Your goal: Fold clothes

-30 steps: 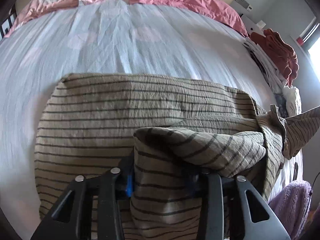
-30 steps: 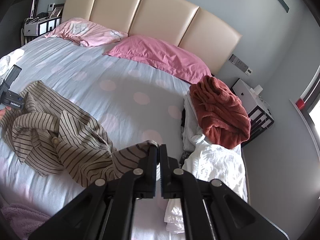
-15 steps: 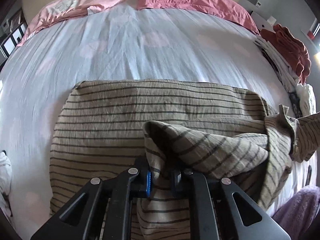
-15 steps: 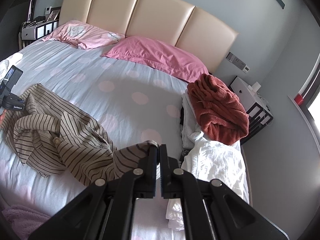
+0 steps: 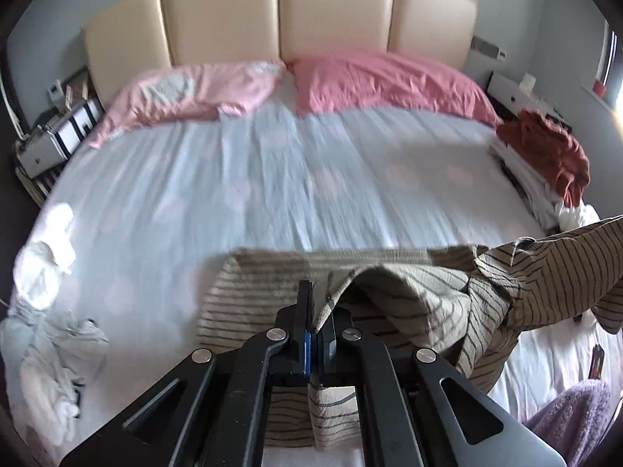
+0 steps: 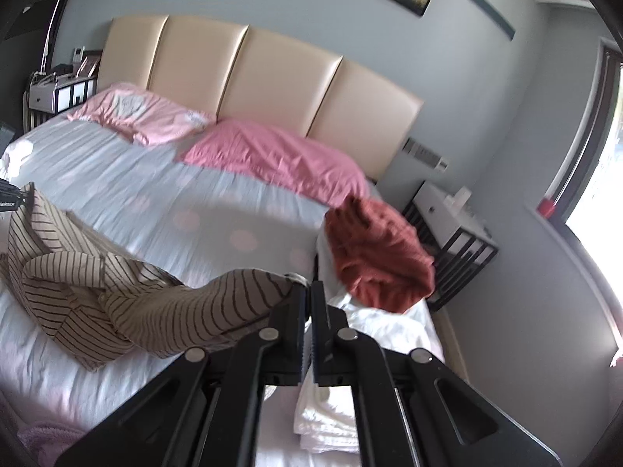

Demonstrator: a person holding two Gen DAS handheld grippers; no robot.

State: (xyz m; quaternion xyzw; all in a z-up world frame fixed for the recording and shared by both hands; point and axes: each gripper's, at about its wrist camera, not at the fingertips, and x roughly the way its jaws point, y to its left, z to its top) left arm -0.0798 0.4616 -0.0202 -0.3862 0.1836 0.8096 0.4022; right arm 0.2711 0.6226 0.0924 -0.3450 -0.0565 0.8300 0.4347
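Note:
A beige shirt with dark stripes [image 5: 436, 303] lies on the pale blue bed sheet [image 5: 272, 179], partly raised. My left gripper [image 5: 317, 311] is shut on an edge of the shirt, with cloth hanging below the jaws. My right gripper [image 6: 307, 303] is shut on another end of the same striped shirt [image 6: 183, 307], which stretches left from its jaws across the bed sheet [image 6: 155, 194]. The left gripper's tip shows at the far left edge of the right wrist view [image 6: 11, 200].
Two pink pillows [image 5: 296, 81] lie against the cream headboard [image 5: 280, 11]. A rust-red garment [image 6: 373, 253] sits on white laundry [image 6: 373, 323] at the bed's right side. White clothes [image 5: 43, 299] lie at the left; a purple towel [image 5: 572, 420] is at the lower right. Nightstands flank the bed.
My left gripper closed on the shirt's edge and lifted it, tilting the view up toward the headboard. My right gripper also rose with its end of the shirt.

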